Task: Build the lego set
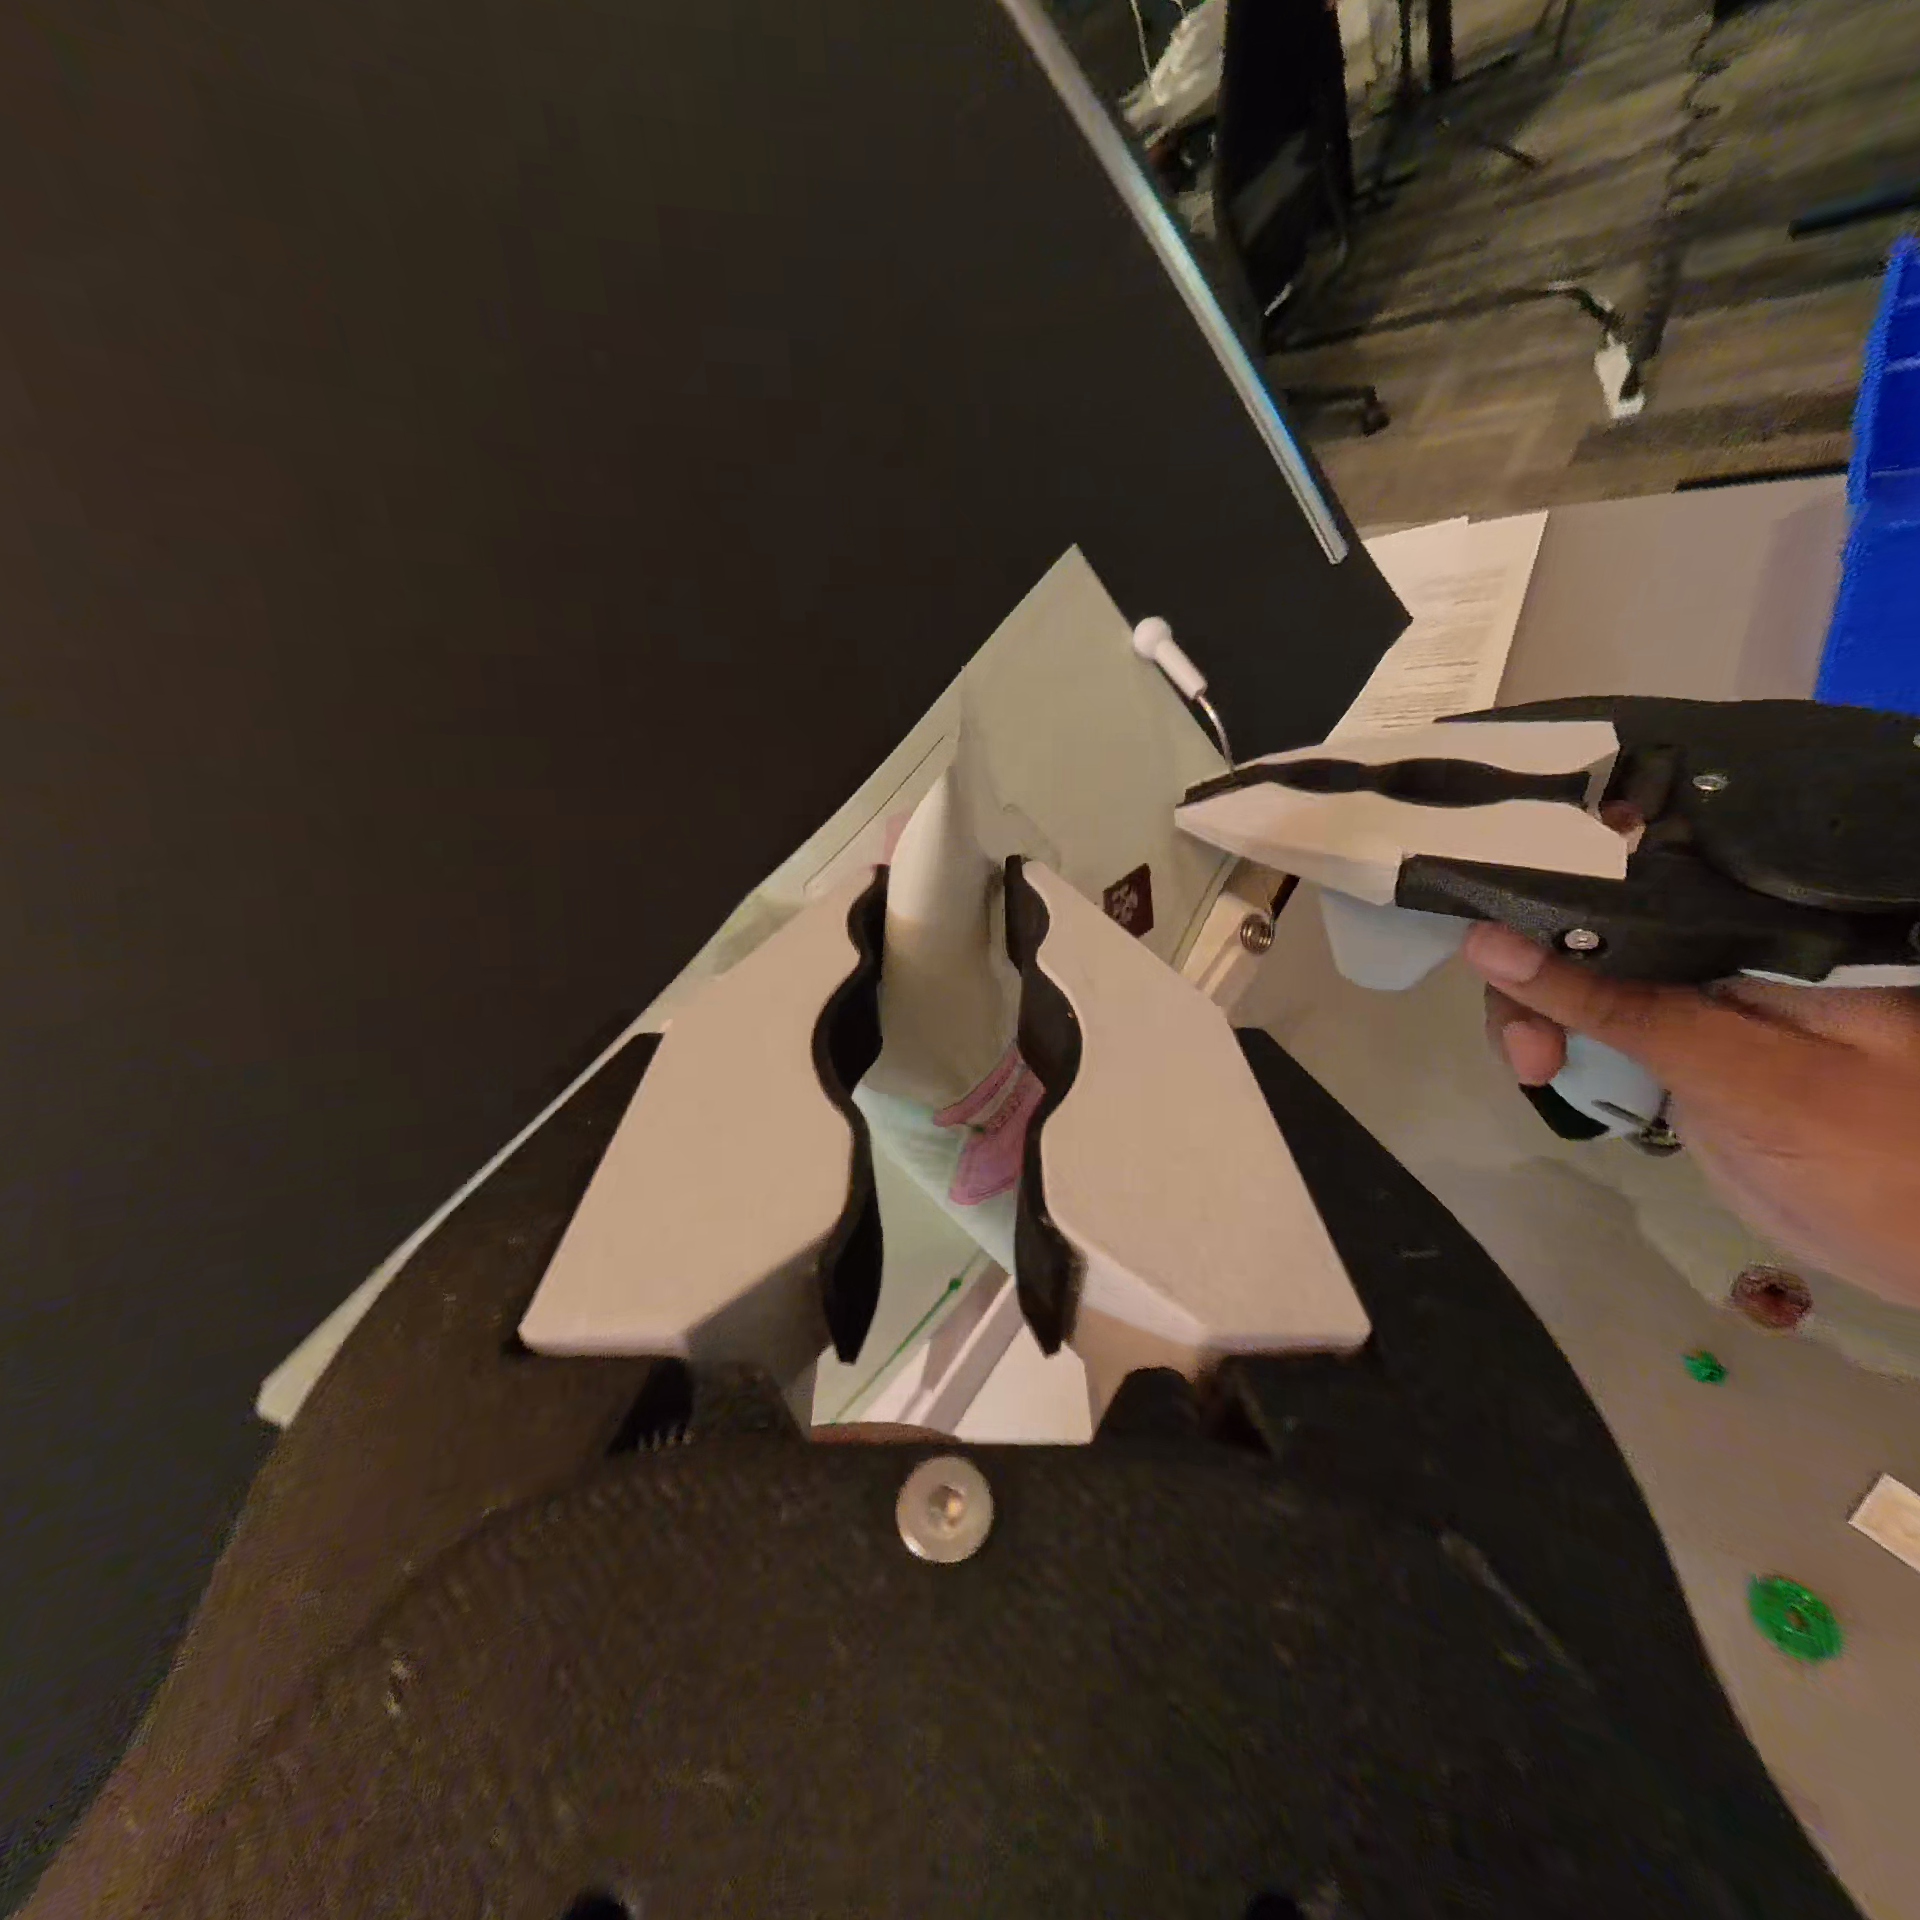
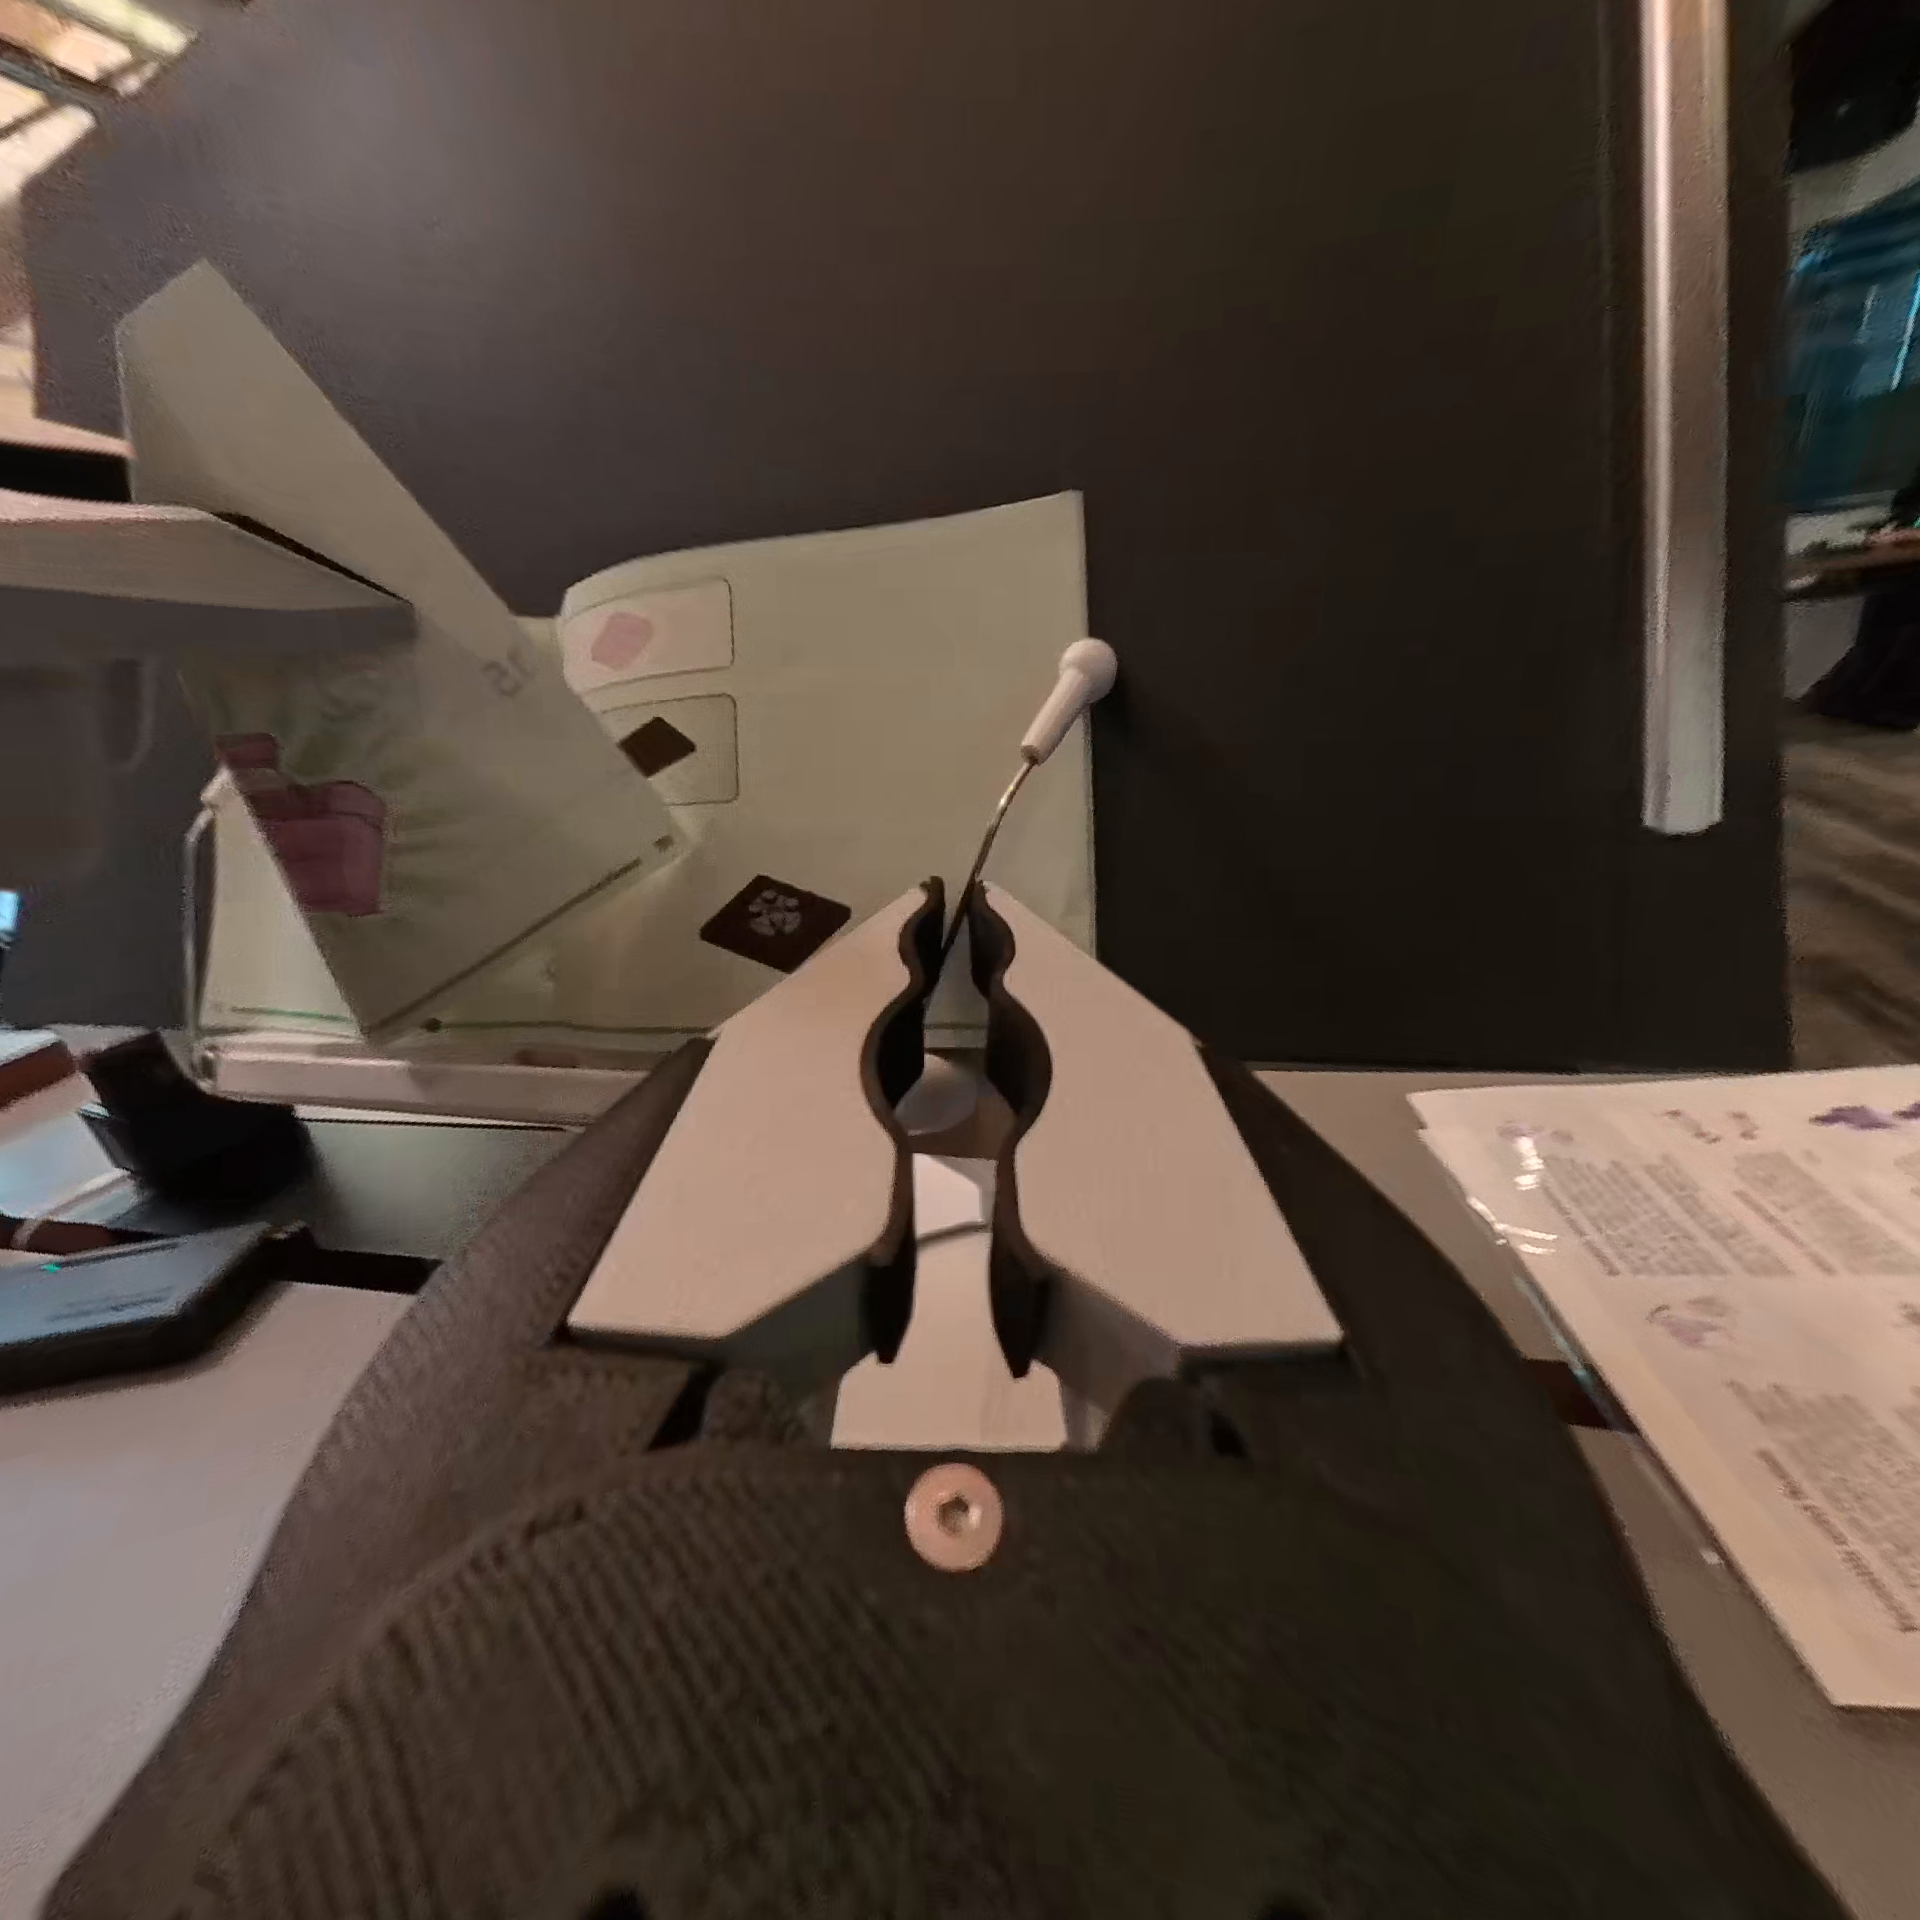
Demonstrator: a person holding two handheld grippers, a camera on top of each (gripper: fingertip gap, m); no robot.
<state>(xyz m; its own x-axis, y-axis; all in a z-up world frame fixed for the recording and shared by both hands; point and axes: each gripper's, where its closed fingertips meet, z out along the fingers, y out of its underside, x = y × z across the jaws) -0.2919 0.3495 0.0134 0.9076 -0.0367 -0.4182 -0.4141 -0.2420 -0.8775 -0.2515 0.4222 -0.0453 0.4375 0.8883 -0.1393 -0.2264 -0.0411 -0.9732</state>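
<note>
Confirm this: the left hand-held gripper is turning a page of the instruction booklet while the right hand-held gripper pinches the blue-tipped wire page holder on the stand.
One thing is wrong: the tip of the wire page holder is white, not blue, as the right wrist view shows. The rest holds: the left hand-held gripper has a page of the instruction booklet, and the right hand-held gripper pinches the wire.

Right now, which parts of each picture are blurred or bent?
Left wrist view: floor and blue bin at the right edge smeared; the panel's metal edge curves from the wide lens. Right wrist view: printed sheet and booklet soft, corners smeared; right gripper sharp.
</note>
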